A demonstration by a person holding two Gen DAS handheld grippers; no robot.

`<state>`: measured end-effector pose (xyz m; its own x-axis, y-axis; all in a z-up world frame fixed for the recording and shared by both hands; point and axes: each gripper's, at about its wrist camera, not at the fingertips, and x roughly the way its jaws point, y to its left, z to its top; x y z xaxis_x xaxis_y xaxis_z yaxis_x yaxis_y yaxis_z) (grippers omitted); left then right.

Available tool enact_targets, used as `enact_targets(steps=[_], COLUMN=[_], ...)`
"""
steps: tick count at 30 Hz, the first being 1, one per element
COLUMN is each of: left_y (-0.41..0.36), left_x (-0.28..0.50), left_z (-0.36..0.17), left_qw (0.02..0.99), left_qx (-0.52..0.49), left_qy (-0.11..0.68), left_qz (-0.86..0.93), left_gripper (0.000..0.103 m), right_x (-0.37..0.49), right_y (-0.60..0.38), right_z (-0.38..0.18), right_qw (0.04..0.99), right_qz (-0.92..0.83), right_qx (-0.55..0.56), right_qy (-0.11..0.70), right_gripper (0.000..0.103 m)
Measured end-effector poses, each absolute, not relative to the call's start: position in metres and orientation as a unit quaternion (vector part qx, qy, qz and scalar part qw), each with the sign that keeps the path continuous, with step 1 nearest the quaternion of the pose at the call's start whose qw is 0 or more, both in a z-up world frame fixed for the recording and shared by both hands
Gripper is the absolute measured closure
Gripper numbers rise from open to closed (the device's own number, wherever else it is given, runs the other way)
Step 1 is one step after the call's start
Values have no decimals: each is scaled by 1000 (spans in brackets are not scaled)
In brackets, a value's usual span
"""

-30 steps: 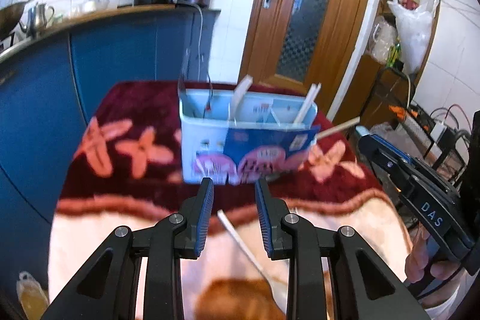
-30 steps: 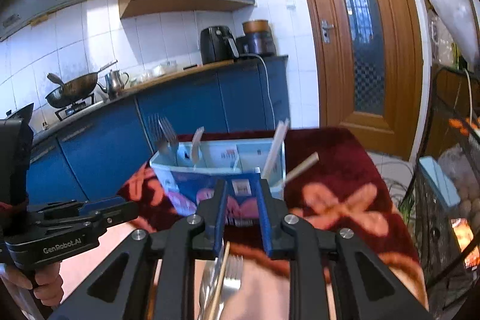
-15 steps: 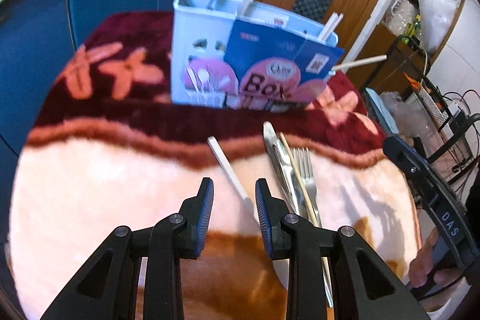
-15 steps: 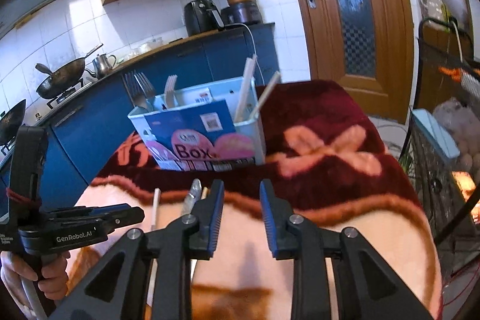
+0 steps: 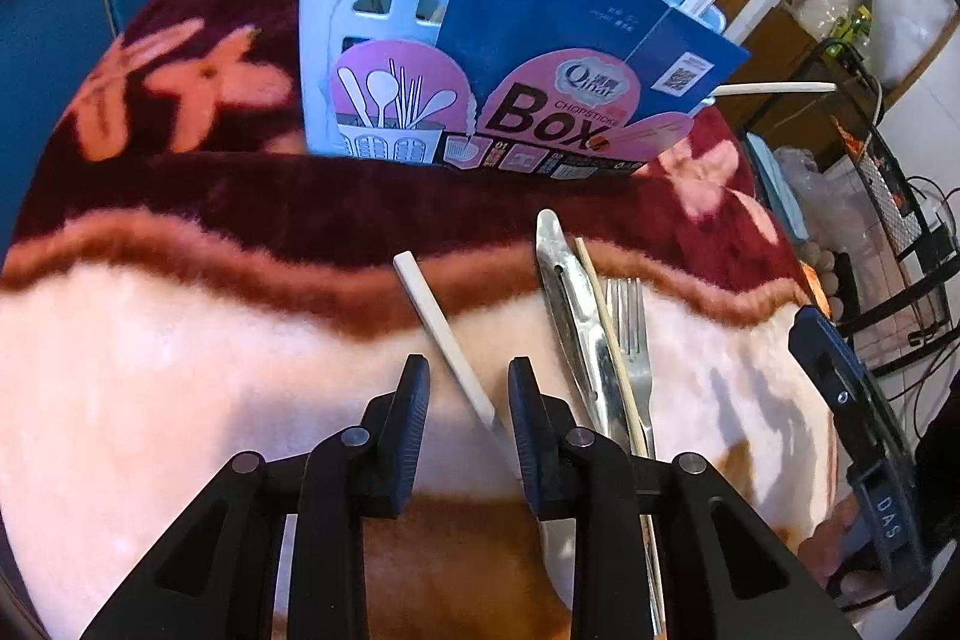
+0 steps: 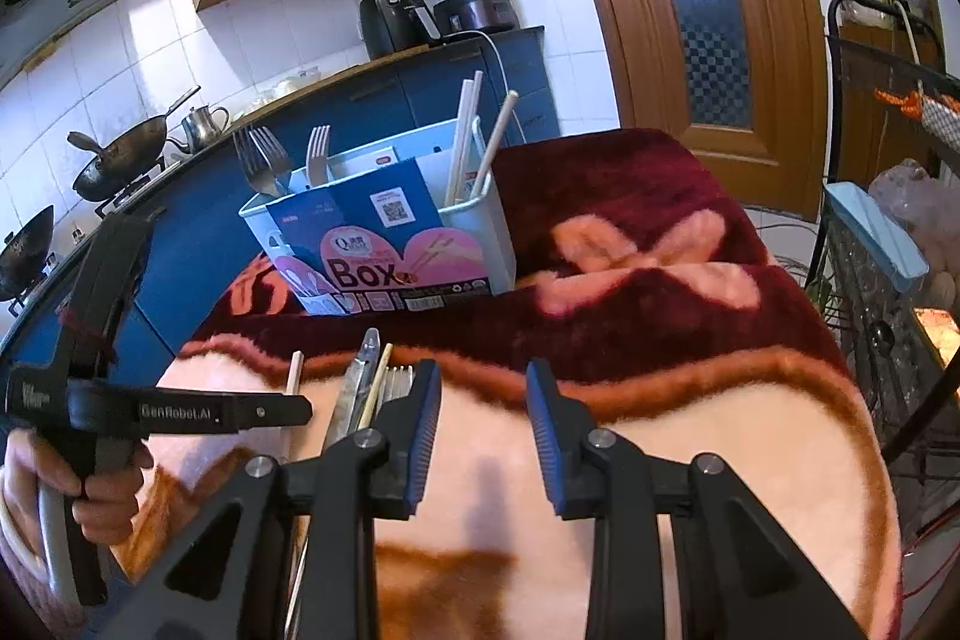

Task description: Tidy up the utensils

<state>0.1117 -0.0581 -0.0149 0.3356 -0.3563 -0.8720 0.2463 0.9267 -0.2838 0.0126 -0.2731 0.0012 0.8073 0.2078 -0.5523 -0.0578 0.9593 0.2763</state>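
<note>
A pale blue utensil box (image 5: 384, 10) with a blue and pink "Box" label stands at the far side of the blanket; it also shows in the right wrist view (image 6: 384, 244), holding forks and white chopsticks. On the blanket lie a white chopstick (image 5: 444, 334), a steel knife (image 5: 570, 304), a wooden chopstick (image 5: 606, 328) and a fork (image 5: 630, 334). My left gripper (image 5: 468, 382) is open, its jaws on either side of the white chopstick's near part. My right gripper (image 6: 483, 394) is open and empty, to the right of the loose utensils (image 6: 360, 388).
A fleece blanket (image 6: 660, 412), maroon and peach, covers the table. Blue kitchen counters (image 6: 390, 100) with appliances stand behind. A wire rack (image 6: 888, 280) stands at the right. A wooden door (image 6: 690, 10) is at the back.
Both grippers have tilted down and come closer to the blanket. My left gripper has closed in on the white chopstick. My right gripper's jaws have opened wider.
</note>
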Motion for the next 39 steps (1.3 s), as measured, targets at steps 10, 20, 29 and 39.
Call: enact_targets(steps=[10,20,29,39], left_y=[-64,-40,-9,18], left_x=[123,105,80,69], left_z=[-16,-10,26,39], left_qw=[802,814,872,902], left_qx=[-44,-112,-108,-109], left_qy=[573,538,441,387], left_qz=[-165,-190,-182,-158], left_gripper=[87,95,97,97], right_x=[13,11,26,55], right_y=[-269,-251,-231,-225], right_z=[-7,-2,-7,-23], right_qw=[937,936,919,895], right_qz=[83,90,116,118], right_qx=[129,96,89,48], right_qy=[314,325,367,428], right_gripper=[70,70,70,70])
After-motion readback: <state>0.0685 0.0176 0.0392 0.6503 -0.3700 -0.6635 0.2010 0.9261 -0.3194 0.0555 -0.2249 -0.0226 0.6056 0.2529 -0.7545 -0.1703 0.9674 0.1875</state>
